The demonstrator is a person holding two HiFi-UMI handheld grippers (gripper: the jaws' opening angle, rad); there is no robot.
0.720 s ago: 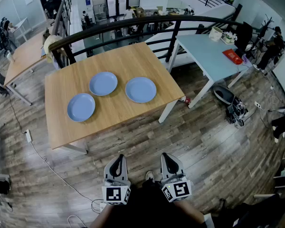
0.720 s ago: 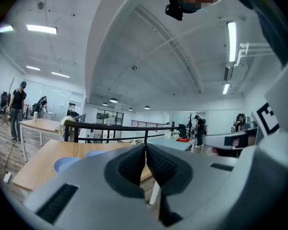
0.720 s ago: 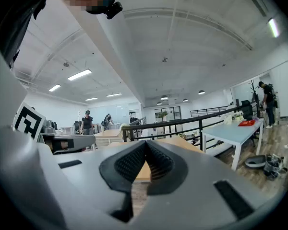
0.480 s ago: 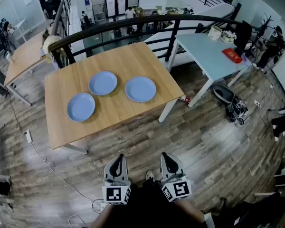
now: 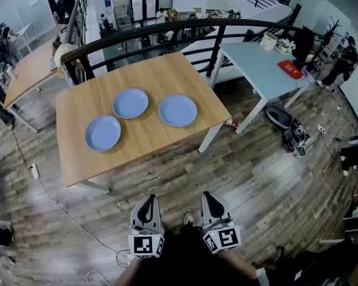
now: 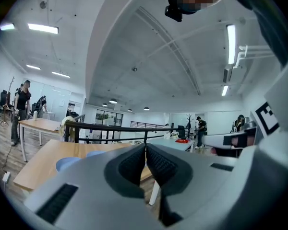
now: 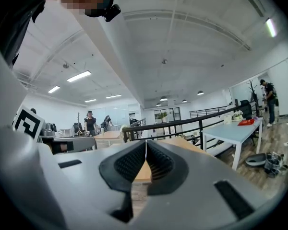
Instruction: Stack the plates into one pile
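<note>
Little has changed over the past moment: the left gripper and right gripper hold the same low position side by side over the floor, while the table ahead has drifted a touch to the right in the head view. Both grippers have their jaws pressed together with nothing between them, as each gripper view shows the ribbed pads meeting along one line. Three blue plates lie flat and separate on the table, well apart from both grippers and not yet piled. The left plate sits ahead and to the left of the left gripper and is the nearest of the three. The middle plate lies farther ahead, just beyond the left plate. The right plate lies ahead, roughly between the two grippers' lines. A dark railing curves beyond the table's far edge.
</note>
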